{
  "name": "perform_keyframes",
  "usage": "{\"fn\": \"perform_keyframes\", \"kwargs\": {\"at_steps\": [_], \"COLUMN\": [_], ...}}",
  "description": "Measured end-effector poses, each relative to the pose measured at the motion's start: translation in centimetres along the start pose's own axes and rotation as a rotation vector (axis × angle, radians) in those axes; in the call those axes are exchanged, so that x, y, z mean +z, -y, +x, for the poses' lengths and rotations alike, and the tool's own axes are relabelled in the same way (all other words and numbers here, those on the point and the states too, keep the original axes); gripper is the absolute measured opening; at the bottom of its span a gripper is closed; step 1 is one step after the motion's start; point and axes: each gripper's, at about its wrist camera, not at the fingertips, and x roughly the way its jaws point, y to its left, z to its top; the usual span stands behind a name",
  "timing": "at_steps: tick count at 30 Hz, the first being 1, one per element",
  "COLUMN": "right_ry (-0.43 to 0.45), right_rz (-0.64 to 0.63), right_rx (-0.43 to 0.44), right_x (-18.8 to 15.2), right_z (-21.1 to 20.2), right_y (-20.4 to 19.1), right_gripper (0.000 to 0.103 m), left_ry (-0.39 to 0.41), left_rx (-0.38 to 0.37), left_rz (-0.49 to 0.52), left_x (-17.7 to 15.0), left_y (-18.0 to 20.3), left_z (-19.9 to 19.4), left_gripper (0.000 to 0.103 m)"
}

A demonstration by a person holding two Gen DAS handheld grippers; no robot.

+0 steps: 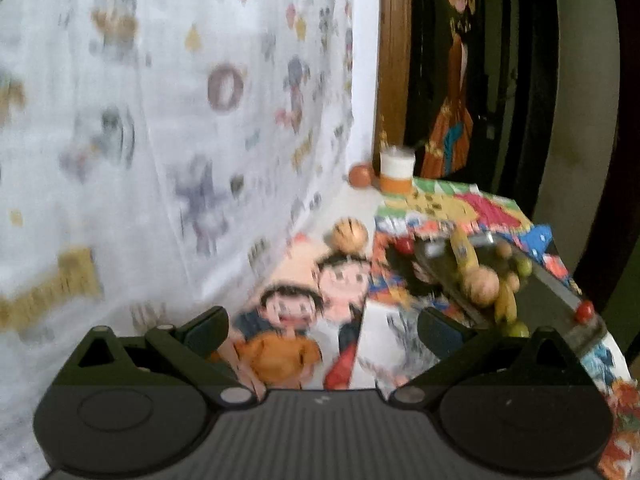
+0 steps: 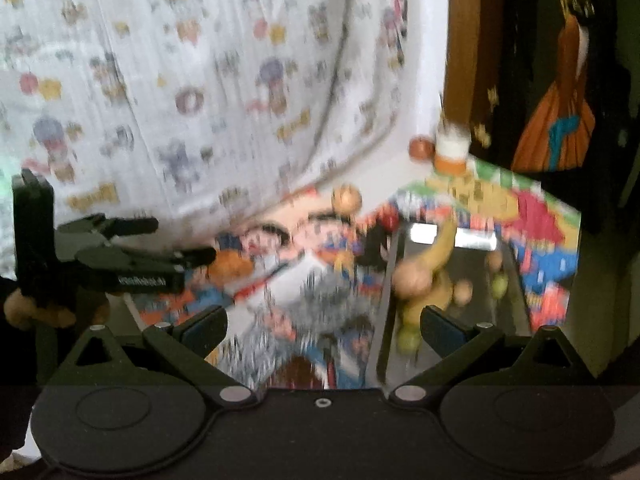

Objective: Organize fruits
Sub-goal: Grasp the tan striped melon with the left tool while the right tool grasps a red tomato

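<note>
Both views are motion-blurred. A dark metal tray (image 1: 560, 292) on the right of the cartoon-print table holds bananas (image 1: 464, 254), a tan round fruit (image 1: 482, 284), green fruits (image 1: 524, 266) and a small red fruit (image 1: 585, 311). A striped tan fruit (image 1: 350, 234) lies loose on the cloth beyond it. My left gripper (image 1: 322, 328) is open and empty, above the cloth, left of the tray. My right gripper (image 2: 324, 328) is open and empty, nearer the tray (image 2: 516, 280). The left gripper shows in the right wrist view (image 2: 180, 240), open.
A white and orange cup (image 1: 396, 174) and an orange-brown fruit (image 1: 360, 175) stand at the table's far end. A white patterned curtain (image 1: 180, 100) hangs along the left. A dark doorway and poster (image 1: 452, 80) lie to the right. The table edge falls off at right.
</note>
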Motion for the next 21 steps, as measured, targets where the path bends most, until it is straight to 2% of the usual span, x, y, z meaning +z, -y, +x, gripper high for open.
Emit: {"fn": "perform_keyframes", "kwargs": {"at_steps": [5, 11, 16, 18, 21], "right_ry": [0.138, 0.244, 0.201, 0.183, 0.141], "right_rz": [-0.148, -0.358, -0.631, -0.726, -0.785], "right_rx": [-0.051, -0.084, -0.167, -0.151, -0.11], "right_x": [4.8, 9.8, 11.0, 10.6, 9.8], "right_z": [-2.3, -3.2, -0.1, 1.7, 5.1], "right_y": [-0.4, 0.4, 1.2, 1.7, 3.0], "right_gripper": [0.102, 0.103, 0.102, 0.102, 0.102], "left_ry": [0.077, 0.1, 0.122, 0.141, 0.156], "left_rx": [0.014, 0.024, -0.012, -0.06, -0.126], "left_rz": [0.04, 0.065, 0.128, 0.159, 0.175], "left_x": [2.9, 6.2, 7.4, 7.5, 7.4], "left_y": [0.3, 0.1, 0.0, 0.2, 0.6], "left_z": [-0.1, 1.2, 3.2, 4.3, 6.7], "left_gripper": [0.103, 0.103, 0.103, 0.103, 0.103]}}
